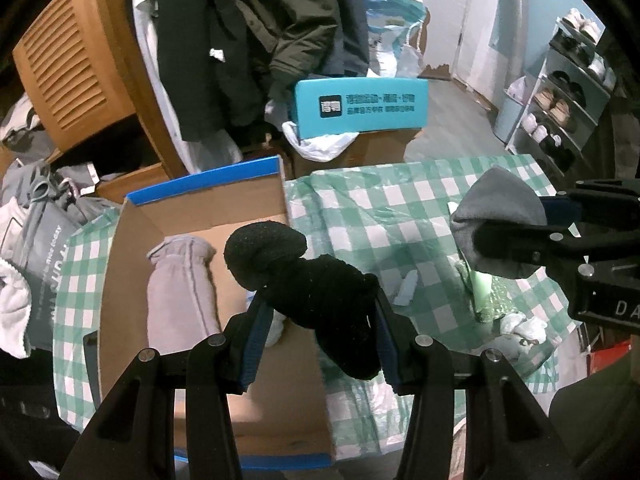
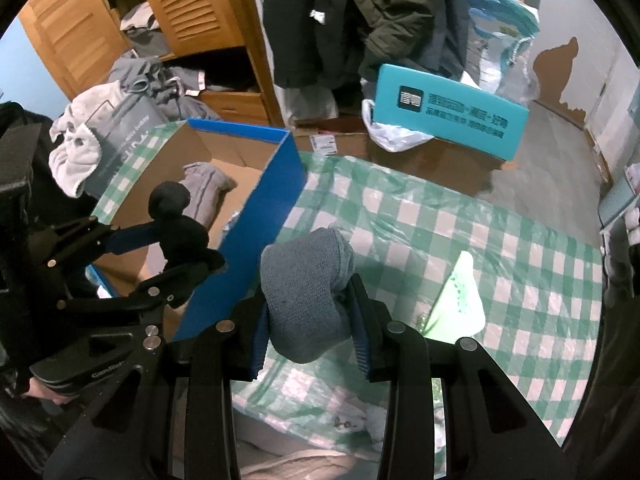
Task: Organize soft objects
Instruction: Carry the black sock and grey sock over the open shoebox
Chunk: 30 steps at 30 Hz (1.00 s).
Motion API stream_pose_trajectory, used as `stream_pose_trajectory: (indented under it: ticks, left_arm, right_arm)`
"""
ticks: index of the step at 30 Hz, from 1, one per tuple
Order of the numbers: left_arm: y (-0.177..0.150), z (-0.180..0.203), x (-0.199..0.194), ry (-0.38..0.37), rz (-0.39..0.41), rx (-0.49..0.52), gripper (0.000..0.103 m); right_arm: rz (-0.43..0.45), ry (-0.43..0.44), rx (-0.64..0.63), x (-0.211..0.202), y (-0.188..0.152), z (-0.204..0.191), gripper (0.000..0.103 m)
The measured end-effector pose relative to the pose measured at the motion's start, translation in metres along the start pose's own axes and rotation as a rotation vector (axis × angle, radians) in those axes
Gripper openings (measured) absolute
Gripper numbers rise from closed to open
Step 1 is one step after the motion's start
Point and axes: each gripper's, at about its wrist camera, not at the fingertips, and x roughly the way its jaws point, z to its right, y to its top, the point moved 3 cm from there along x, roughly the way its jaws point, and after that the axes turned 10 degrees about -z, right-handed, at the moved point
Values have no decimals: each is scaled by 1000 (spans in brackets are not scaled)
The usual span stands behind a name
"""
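So, both claws loaded. Left gripper [image 1: 318, 312] has its jaws closed partway on a rolled black sock [image 1: 304, 268]; the roll bulges out past the pads, w/ a rounded knob end sticking fwd. Right gripper [image 2: 308, 312] is likewise pinched on a rolled grey sock [image 2: 304, 296], fat end poking up and fwd between the blue pads.

Landmark = the cardboard box [image 1: 276, 400] w/ blue edging, sitting on the green-check cloth [image 1: 380, 208]. The black sock hangs above the box, abt over its right-hand half, not touching the floor of it as far as I can tell. The grey sock is outside the box, just right of its blue wall [image 2: 256, 240] in the right wrist view, held up off the cloth.

Progress, judged from this: one pale grey sock bundle [image 1: 180, 288] already lies inside the box, towards the left wall, and smth whitish peeks out in the box behind the left claw, can't ID it. So at least one item is sorted and two more are in transit. The black one looks closest to being dropped in; the grey one needs to cross the wall first.

Left over, right of the box on the cloth: a light-green packet or bag [image 2: 460, 300] and some small whitish crumpled bits [image 1: 524, 326] near the cloth's near edge. Whether those count as soft objects to sort, can't say.
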Motion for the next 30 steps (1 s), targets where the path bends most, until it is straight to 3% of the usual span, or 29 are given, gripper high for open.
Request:
stream_pose_trajectory:
  ticks: [15, 30]
  left_arm:
    - [-6, -50, -1, 12, 1, -73, 50]
    - [-14, -102, 17, 16, -32, -173, 50]
  right_arm:
    - [-12, 33, -53, 10, 31, -46, 35]
    - [-76, 61, -98, 48, 58, -84, 35]
